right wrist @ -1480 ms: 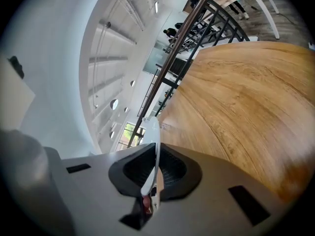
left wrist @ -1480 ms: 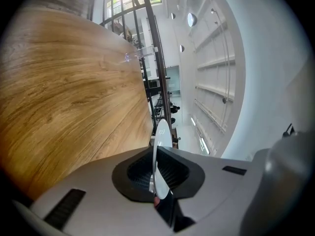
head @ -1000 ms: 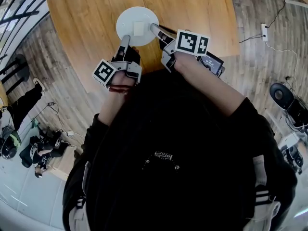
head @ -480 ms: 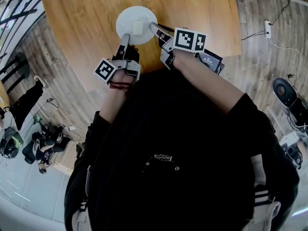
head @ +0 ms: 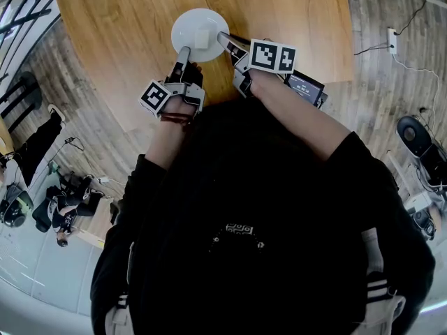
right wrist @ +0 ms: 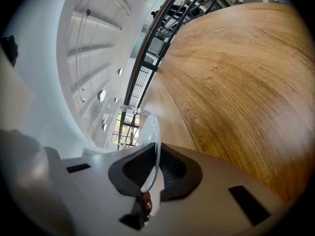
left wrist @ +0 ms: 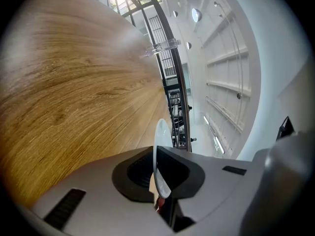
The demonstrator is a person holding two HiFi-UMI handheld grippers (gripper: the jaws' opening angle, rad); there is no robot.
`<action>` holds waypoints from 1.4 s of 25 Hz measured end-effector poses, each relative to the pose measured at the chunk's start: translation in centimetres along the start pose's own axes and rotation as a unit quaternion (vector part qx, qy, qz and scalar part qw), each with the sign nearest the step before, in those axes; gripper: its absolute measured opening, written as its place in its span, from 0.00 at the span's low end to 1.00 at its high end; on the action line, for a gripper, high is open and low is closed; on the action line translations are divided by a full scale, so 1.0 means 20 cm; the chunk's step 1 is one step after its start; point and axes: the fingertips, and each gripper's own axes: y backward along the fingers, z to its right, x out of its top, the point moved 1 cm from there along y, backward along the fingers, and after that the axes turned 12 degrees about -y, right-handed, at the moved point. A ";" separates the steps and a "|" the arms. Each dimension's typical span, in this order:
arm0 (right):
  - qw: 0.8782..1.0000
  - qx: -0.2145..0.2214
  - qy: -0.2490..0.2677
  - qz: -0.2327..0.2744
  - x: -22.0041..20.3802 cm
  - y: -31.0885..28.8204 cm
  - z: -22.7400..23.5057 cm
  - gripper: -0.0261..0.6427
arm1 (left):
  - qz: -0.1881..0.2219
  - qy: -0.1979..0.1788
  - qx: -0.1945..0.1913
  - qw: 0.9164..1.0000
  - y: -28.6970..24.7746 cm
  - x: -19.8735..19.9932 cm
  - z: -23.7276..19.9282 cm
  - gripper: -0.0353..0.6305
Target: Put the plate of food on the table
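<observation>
The left gripper [head: 184, 53] and right gripper [head: 224, 40] each have fingers [left wrist: 74, 181] clamped on the plate [head: 187, 24] rim, over the table [head: 286, 12]. Such thin edge grips could slip, or uneven lowering could tilt it, sliding the food [head: 202, 39] off.

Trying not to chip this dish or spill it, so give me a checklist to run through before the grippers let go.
1. Left gripper shut on the plate at its near rim: ok.
2. Right gripper shut on the rim at the other side: ok.
3. Plate over the table, well inside its edge: ok.
4. Food on the plate near its middle, not at the rim: ok.
5. Plate's underside resting on the wood: cannot tell; no view shows contact.
</observation>
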 end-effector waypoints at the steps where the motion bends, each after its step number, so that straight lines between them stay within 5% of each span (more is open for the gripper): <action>1: 1.000 -0.003 0.002 -0.001 0.01 -0.01 0.02 0.08 | 0.000 0.002 -0.001 1.000 -0.01 -0.01 -0.02 0.08; 35: 0.996 -0.059 0.042 -0.054 -0.12 -0.09 0.34 0.12 | -0.071 -0.080 0.065 0.992 0.02 -0.15 -0.33 0.10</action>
